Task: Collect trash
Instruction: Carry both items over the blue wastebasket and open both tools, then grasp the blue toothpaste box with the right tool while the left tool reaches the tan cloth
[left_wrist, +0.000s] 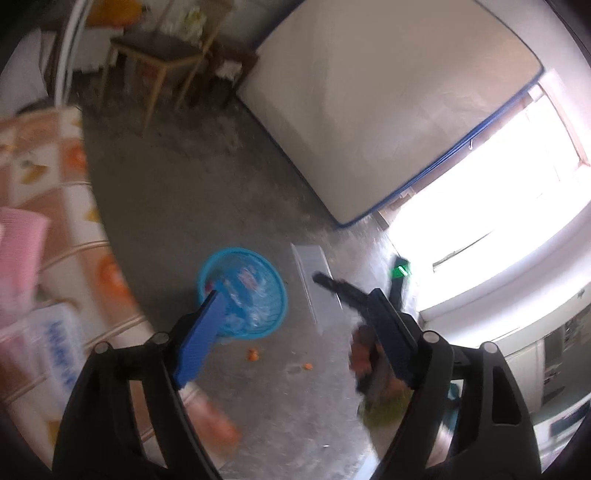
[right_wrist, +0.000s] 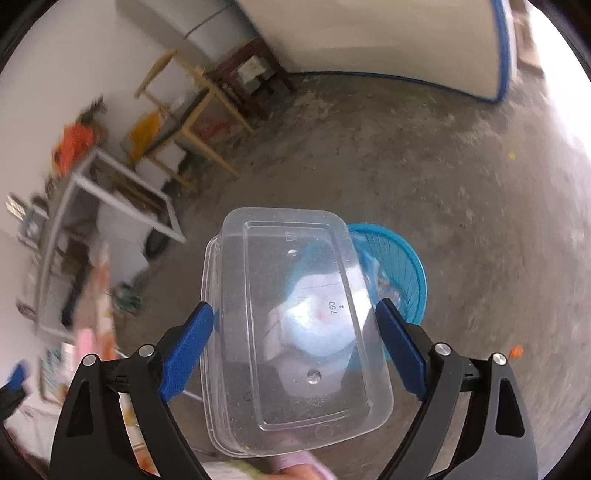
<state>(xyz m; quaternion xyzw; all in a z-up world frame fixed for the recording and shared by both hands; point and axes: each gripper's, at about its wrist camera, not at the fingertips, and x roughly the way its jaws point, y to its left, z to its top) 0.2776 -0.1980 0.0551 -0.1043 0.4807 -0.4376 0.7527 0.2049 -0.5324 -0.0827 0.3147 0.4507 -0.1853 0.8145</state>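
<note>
Right jaws: the right gripper (right_wrist: 293, 334) pinched a clear plastic container (right_wrist: 295, 332) across its width, both blue pads against its side walls, lower centre of the right wrist view.
Why held so: bottom turned toward the camera, apparently carried as trash toward the bin.
Left jaws: the left gripper (left_wrist: 295, 332) stood spread wide with nothing between its pads, lower centre of the left wrist view.
Bin: the blue basket (right_wrist: 402, 266) sat on the concrete floor (right_wrist: 406, 155), partly behind the container at centre right; wrappers already lay inside it.
Container seen from the left: a pale clear slab (left_wrist: 312, 284) just right of the basket, with the other gripper's dark finger beside it.
Loose trash: small orange scraps (left_wrist: 253, 354) lay on the floor near the basket.
Surroundings: a mattress (left_wrist: 388, 103) leaned upper right; a wooden chair (left_wrist: 162, 59) stood upper left; a patterned cloth (left_wrist: 55, 192) filled the left edge.
In the way: nothing appeared to block the drop into the basket.
</note>
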